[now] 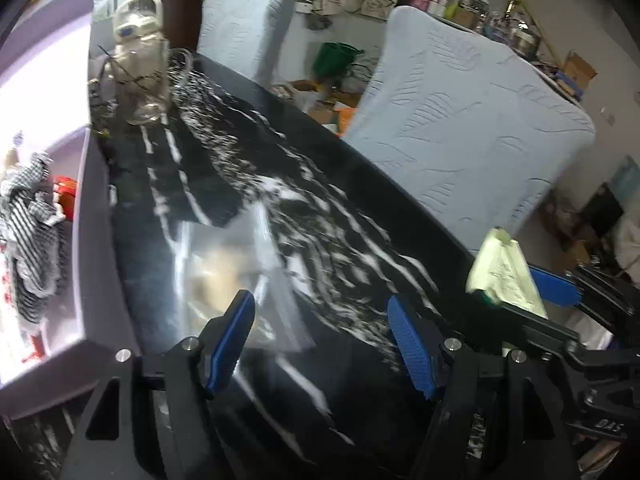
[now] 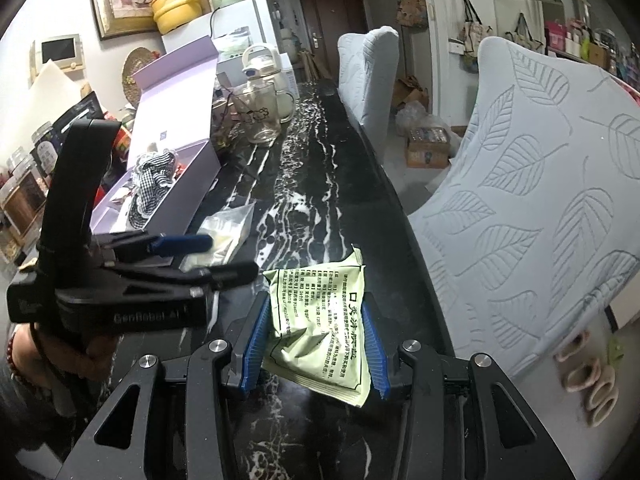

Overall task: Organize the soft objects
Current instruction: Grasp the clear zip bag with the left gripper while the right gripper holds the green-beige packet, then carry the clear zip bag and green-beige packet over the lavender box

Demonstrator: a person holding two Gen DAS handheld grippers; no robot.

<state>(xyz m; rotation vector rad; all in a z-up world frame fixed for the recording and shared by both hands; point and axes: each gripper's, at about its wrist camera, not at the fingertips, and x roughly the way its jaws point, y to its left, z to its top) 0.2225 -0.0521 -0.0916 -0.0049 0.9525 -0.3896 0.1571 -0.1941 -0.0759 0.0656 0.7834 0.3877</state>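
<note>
A clear plastic bag (image 1: 224, 268) with beige contents lies on the black marble table (image 1: 320, 184). My left gripper (image 1: 324, 332) hovers over it with its blue pads wide apart, the left pad above the bag's near edge, and it is open. My right gripper (image 2: 316, 320) is shut on a pale green printed packet (image 2: 320, 312) held just above the table. In the left wrist view that packet (image 1: 504, 276) shows at the right edge. A black-and-white checked cloth (image 2: 152, 184) lies inside the open lavender box (image 2: 188, 168).
The lavender box wall (image 1: 96, 240) runs close along the bag's left side. A glass mug (image 2: 260, 116) and a white kettle (image 1: 138, 60) stand at the table's far end. Two pale blue covered chairs (image 2: 540, 200) press against the table's right edge.
</note>
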